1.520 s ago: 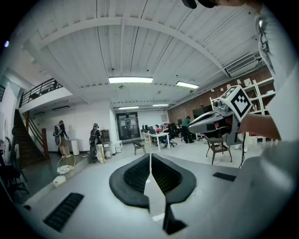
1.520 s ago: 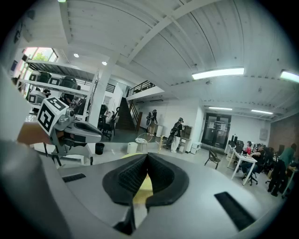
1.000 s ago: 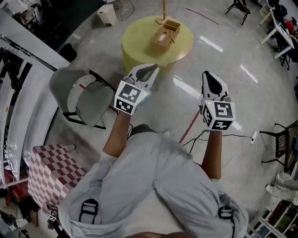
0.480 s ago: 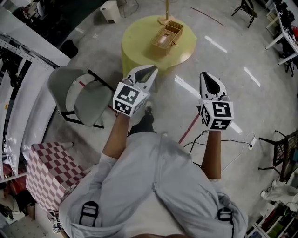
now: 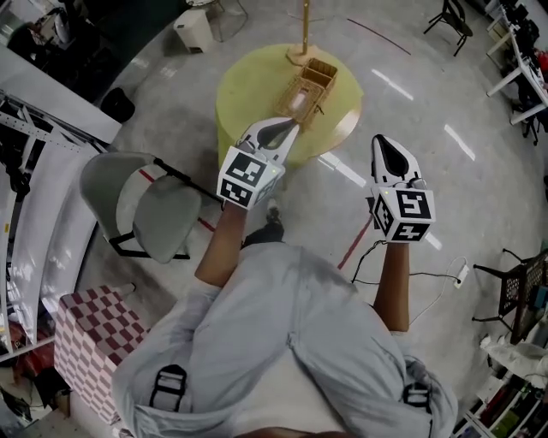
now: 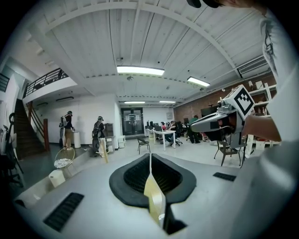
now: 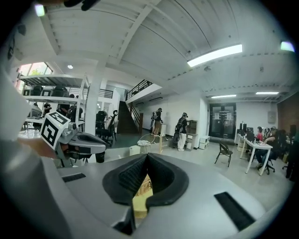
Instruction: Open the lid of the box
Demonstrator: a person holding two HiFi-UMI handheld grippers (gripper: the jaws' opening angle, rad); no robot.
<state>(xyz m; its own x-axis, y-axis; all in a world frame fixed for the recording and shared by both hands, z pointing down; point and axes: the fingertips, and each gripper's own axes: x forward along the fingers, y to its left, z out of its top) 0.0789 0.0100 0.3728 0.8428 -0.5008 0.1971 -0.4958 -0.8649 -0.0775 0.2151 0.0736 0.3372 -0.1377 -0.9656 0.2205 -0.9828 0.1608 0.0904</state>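
An open-topped wooden box (image 5: 306,84) stands on a round yellow table (image 5: 248,90) at the top of the head view; I cannot make out its lid. My left gripper (image 5: 289,127) is held level in the air, its tips over the table's near edge and just short of the box, jaws shut with nothing in them. The right gripper (image 5: 382,139) hangs over the floor to the right of the table, also shut and empty. In the left gripper view, the left gripper (image 6: 150,158) shows only a thin slit with yellow table below. In the right gripper view, the right gripper (image 7: 145,157) looks the same.
A grey chair (image 5: 141,195) stands left of the table and a checked red-and-white block (image 5: 90,329) at lower left. A cable and power strip (image 5: 465,272) lie on the floor at the right, near a black chair (image 5: 522,282). A wooden post (image 5: 302,26) rises behind the table.
The person has walked towards the table. Both grippers moved forward with them; the table and box are nearer, and the left gripper's tips now overlap the table's edge.
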